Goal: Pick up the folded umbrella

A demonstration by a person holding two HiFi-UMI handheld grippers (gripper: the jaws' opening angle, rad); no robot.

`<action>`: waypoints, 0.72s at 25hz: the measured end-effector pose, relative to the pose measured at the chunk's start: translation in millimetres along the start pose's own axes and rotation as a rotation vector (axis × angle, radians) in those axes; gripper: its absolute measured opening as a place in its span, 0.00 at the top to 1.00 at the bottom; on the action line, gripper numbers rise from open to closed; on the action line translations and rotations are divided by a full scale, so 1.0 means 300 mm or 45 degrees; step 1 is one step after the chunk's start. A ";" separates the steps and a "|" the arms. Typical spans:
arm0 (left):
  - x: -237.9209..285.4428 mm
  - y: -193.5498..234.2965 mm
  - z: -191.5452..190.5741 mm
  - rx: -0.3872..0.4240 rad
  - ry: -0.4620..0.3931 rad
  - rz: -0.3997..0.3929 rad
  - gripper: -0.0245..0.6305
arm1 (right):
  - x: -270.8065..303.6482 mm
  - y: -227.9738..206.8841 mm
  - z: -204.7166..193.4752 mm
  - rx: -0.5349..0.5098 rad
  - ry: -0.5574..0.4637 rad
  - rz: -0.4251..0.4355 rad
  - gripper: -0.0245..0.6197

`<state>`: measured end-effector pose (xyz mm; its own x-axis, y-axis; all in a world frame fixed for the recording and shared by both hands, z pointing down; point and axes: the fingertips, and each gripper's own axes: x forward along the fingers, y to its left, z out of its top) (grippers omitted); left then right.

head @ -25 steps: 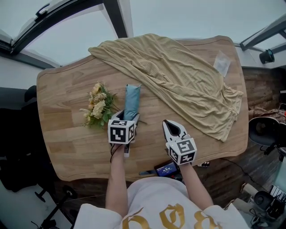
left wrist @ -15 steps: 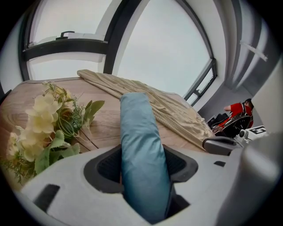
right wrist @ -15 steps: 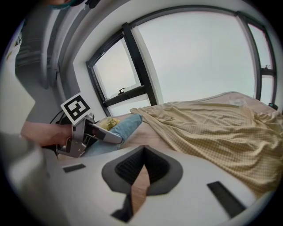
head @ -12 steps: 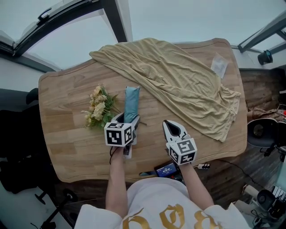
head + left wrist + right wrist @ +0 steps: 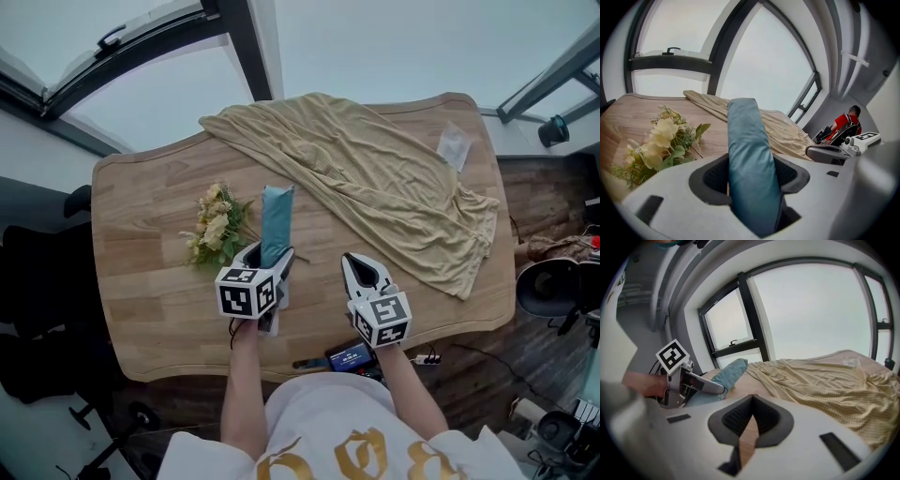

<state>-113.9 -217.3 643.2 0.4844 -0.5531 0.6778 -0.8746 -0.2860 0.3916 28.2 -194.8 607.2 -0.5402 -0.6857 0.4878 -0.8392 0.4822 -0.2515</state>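
Jaws on your left gripper (image 5: 270, 255) clamp the near end of the folded umbrella (image 5: 276, 217), while those on your right gripper (image 5: 361, 272) sit together with nothing in them. From the head view, the teal umbrella points away from you over the wooden table (image 5: 150, 281), with a small bunch of flowers (image 5: 216, 225) just beside it on the left and a beige cloth (image 5: 375, 178) spread across the far right. From the left gripper view, the dark pads press on both sides of the umbrella, which slants up and away from the tabletop. From the right gripper view, the pads meet at their tips and only a sliver of wood shows below them; your other gripper and the umbrella appear off to the left. The grasp looks done and the lift looks under way; what seems left is bringing the far end well clear of the table. As for writing, you get only the square black-and-white markers on each gripper's cube (image 5: 246, 292); the gold print on your shirt is cut off and unreadable
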 end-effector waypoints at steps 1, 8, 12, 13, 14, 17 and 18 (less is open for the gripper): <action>-0.011 -0.004 0.001 0.001 -0.011 0.000 0.55 | -0.005 0.004 0.007 -0.006 -0.004 0.001 0.95; -0.085 -0.036 0.002 0.007 -0.088 0.001 0.55 | -0.056 0.028 0.051 -0.048 -0.039 0.000 0.95; -0.128 -0.055 0.008 0.012 -0.135 0.002 0.55 | -0.082 0.047 0.068 -0.066 -0.055 0.004 0.95; -0.137 -0.060 0.010 0.016 -0.147 0.002 0.55 | -0.087 0.051 0.073 -0.070 -0.061 0.005 0.95; -0.148 -0.064 0.013 0.022 -0.157 0.002 0.55 | -0.092 0.057 0.079 -0.073 -0.067 0.007 0.95; -0.180 -0.079 0.016 0.041 -0.186 0.005 0.55 | -0.113 0.076 0.096 -0.079 -0.092 0.013 0.95; -0.190 -0.085 0.015 0.042 -0.193 0.003 0.55 | -0.121 0.080 0.101 -0.083 -0.101 0.013 0.95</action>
<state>-119.3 -181.9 591.9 0.4756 -0.6650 0.5758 -0.8771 -0.3089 0.3677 25.7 -174.8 558.1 -0.5538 -0.7205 0.4173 -0.8294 0.5216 -0.2001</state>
